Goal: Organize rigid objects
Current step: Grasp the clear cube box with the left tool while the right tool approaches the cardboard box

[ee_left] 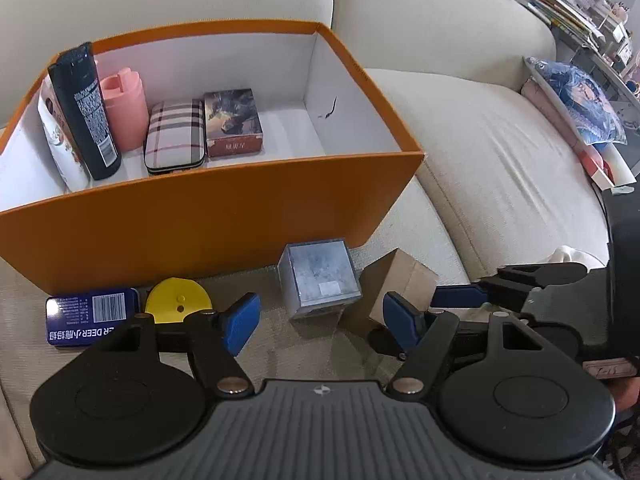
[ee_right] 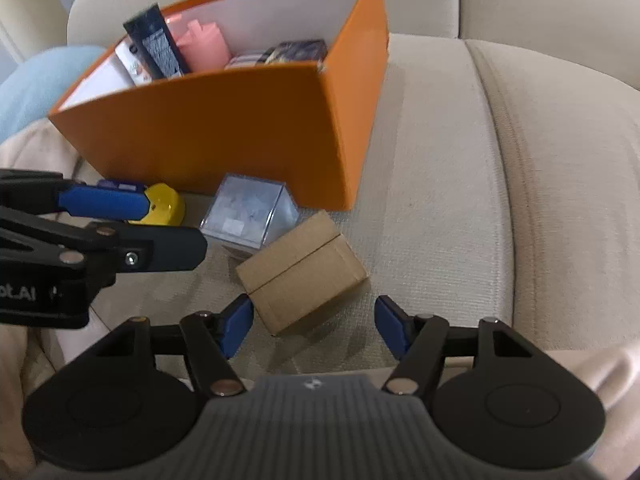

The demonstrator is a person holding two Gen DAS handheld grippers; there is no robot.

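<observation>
**Sorting Small Boxes Beside an Orange Carton on the Sofa**

Hovering low over the cream sofa cushion [ee_right: 440,152], both grippers are standing with jaws spread wide and nothing between them. The left gripper [ee_left: 320,322] is facing a clear plastic cube [ee_left: 318,282] that carries a small white sticker, too small to read. The right gripper [ee_right: 314,326] is reaching toward a plain brown cardboard box [ee_right: 300,272], whose near corner is sitting just ahead of the blue finger pads [ee_right: 238,326]; no pad is touching it.

To the left of the cube, a yellow round case [ee_left: 178,300] is lying next to a dark blue tin [ee_left: 90,316], which is showing a barcode and, upside down, the words "ER DEER" followed by Chinese characters. All four loose pieces are resting on the cushion just in front of the orange box [ee_left: 208,216].

Inside that open box, a black tube [ee_left: 86,112] with fine white print and a barcode is leaning beside a pink container [ee_left: 124,112]; a white floral package [ee_left: 56,140] is standing behind the tube. A plaid case [ee_left: 174,136] and a picture-printed box [ee_left: 233,122] with unreadable Chinese lettering on its red end are lying side by side.
</observation>
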